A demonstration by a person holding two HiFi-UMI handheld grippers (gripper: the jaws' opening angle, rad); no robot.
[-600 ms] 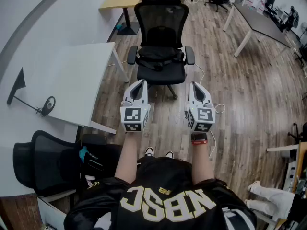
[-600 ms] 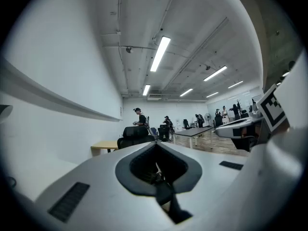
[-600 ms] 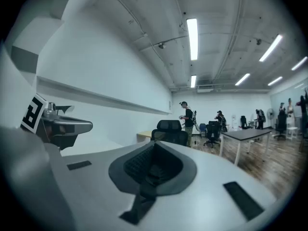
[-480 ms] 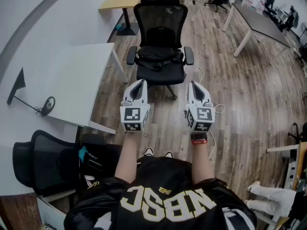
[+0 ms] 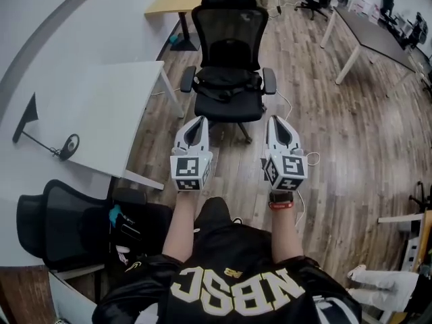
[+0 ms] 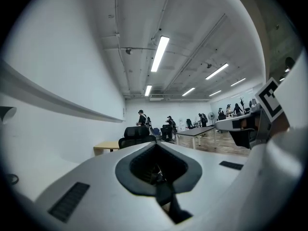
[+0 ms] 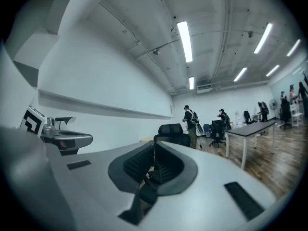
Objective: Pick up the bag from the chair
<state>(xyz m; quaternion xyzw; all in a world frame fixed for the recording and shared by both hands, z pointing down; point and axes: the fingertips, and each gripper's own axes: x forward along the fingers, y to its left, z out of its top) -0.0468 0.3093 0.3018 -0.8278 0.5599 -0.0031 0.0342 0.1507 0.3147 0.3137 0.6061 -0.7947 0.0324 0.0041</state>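
- Head view: a limp black bag (image 5: 228,85) is lying on the mesh-backed chair (image 5: 230,32)'s seat.
- Before the chair, left gripper (image 5: 196,122) and right gripper (image 5: 277,121) are hovering, white tapered jaws pressed together, holding nothing.

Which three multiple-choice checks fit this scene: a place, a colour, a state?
1. Where is the bag? A on the chair seat; B on the floor; C on the backrest.
2. What colour is the table beside the chair? A black; B white; C red.
3. How do the fingers of left gripper and right gripper stand? A wide apart; B closed on the bag; C closed, empty.
Key: A, it lies on the seat; B, its top is white; C, both pairs meet, nothing between.
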